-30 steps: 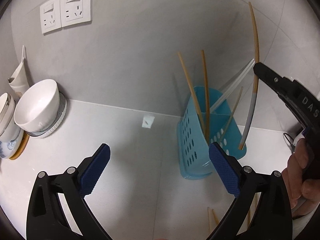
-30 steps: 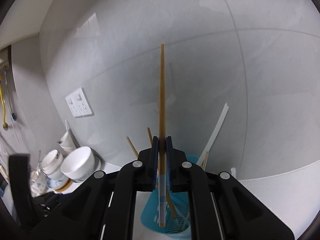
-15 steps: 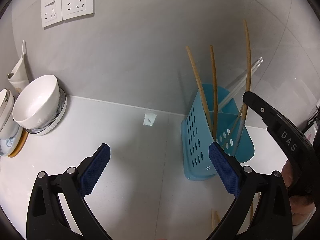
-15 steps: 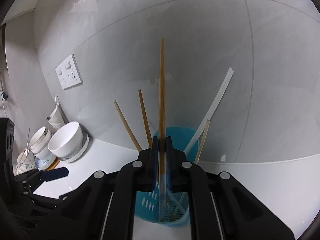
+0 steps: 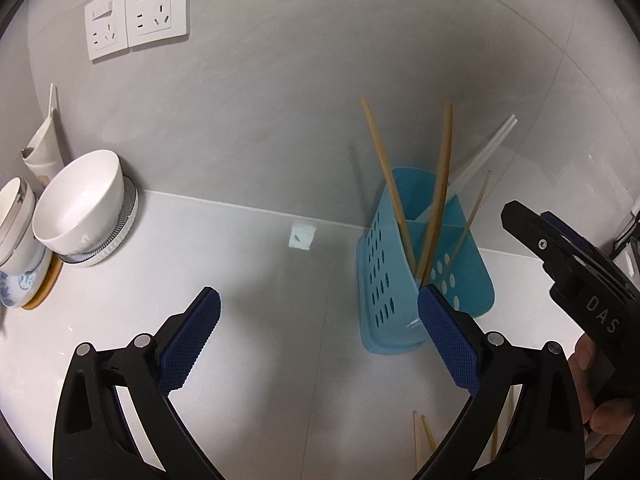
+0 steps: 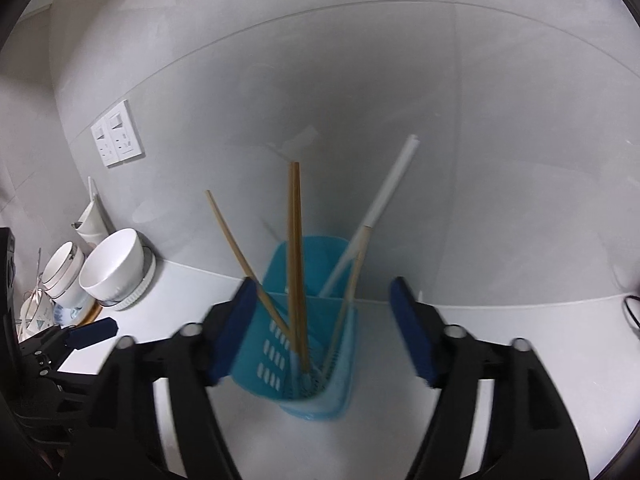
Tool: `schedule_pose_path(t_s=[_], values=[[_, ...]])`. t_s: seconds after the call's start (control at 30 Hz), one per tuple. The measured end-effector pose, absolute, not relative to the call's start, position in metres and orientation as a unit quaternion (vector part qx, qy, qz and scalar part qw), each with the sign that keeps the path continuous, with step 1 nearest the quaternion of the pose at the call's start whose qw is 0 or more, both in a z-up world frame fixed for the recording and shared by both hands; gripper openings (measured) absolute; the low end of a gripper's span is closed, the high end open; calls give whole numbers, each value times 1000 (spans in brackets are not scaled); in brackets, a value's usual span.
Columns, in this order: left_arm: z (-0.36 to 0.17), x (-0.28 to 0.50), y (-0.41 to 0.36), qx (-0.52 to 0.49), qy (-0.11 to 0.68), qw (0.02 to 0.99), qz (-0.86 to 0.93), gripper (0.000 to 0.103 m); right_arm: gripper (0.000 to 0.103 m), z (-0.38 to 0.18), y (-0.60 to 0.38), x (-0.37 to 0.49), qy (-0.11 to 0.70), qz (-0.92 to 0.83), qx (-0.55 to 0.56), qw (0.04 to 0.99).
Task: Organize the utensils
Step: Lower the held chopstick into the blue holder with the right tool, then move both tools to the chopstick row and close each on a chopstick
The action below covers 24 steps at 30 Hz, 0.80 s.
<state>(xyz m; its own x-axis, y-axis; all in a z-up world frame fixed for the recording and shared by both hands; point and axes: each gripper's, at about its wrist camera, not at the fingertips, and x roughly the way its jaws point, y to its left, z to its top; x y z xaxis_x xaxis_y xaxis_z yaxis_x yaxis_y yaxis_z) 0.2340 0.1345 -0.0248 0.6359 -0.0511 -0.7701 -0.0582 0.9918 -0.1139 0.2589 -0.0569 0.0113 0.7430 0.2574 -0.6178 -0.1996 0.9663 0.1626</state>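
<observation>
A perforated blue plastic utensil caddy (image 6: 316, 344) stood upright on the white bench (image 5: 256, 280) near the wall. Bamboo chopsticks (image 6: 295, 248) leaned inside it at splayed angles beside white ones (image 6: 390, 180). More chopsticks (image 5: 422, 440), perhaps two, lay flat on the bench.

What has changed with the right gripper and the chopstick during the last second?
The right gripper has opened its jaws and let go of the wooden chopstick, which it had carried down into the blue utensil holder; the chopstick now stands there among the others. The left gripper stayed open and empty, and the white bowl kept its place.
</observation>
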Motion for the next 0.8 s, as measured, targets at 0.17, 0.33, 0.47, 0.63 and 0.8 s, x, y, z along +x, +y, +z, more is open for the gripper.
schedule_pose_path(t_s=[0.17,0.33,0.47,0.63,0.8], values=[[-23,226,129,-63,437,897,3,97,88,19,-79,238,338,93,43,936],[-22,210,120,-69,445,893,-4,97,95,21,-104,215,347,67,43,935],[-23,197,110,-65,455,888,-10,97,95,14,-126,194,366,44,37,929],[-34,180,96,-59,478,876,-16,97,95,-4,-152,169,402,20,36,915],[-54,160,82,-52,507,860,-20,97,95,-27,-175,147,439,-7,33,898]])
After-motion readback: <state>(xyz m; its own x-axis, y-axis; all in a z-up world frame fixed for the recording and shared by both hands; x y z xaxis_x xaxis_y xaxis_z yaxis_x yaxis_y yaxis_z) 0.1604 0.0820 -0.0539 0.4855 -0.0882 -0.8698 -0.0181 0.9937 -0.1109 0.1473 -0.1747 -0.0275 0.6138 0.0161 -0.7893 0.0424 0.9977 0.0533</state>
